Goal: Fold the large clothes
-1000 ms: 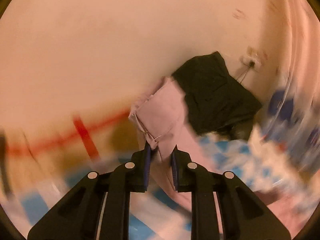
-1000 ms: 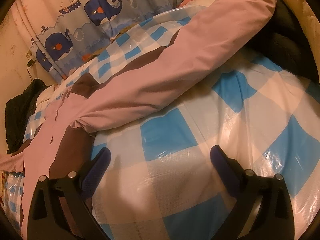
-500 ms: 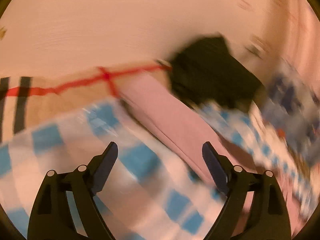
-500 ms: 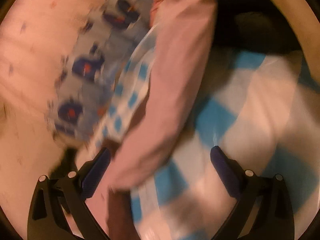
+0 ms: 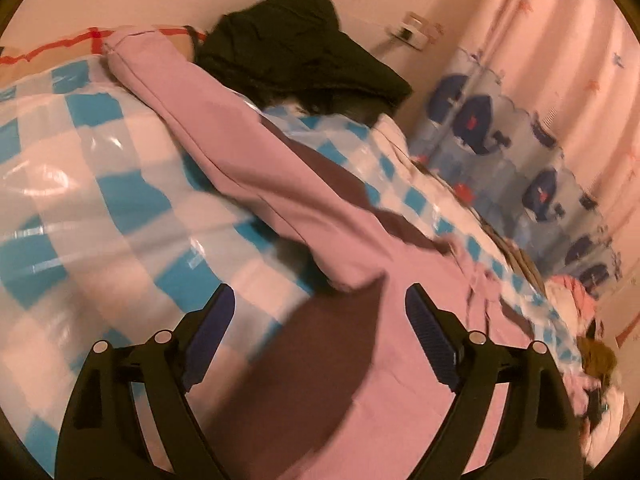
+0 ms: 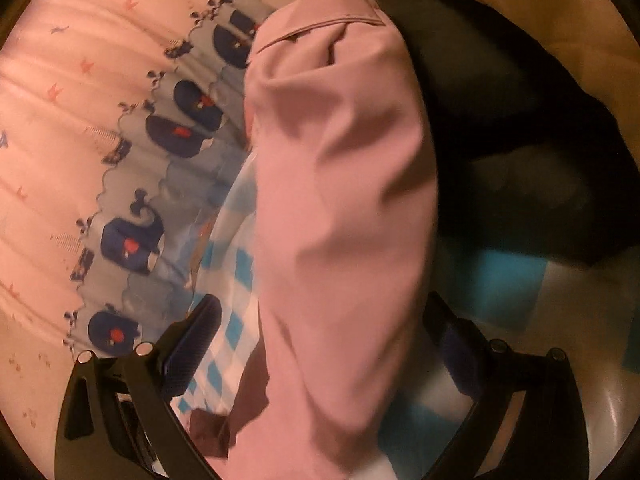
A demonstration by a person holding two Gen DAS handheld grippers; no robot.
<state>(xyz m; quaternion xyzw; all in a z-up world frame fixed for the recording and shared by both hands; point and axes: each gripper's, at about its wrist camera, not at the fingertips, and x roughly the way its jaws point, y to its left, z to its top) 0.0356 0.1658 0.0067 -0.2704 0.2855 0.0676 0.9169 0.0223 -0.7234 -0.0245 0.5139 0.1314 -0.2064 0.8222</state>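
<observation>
A large pink and brown garment [image 5: 304,216] lies spread on a blue and white checked plastic cover [image 5: 92,216]. One pink sleeve runs up towards the wall. My left gripper [image 5: 320,320] is open and empty just above the garment's body. In the right wrist view the other pink sleeve [image 6: 344,184] lies between the fingers of my right gripper [image 6: 324,328], which is open and not closed on it. The sleeve's cuff points away from me.
A black garment [image 5: 304,48] is piled by the wall at the far end. A whale-print curtain [image 5: 520,152] hangs along the right side; it also shows in the right wrist view [image 6: 132,236]. Another dark garment [image 6: 512,128] lies right of the sleeve.
My left gripper has opened and let go of the pink sleeve cuff, which now lies on the cover. Both grippers have swung round; the right one now straddles the other sleeve.
</observation>
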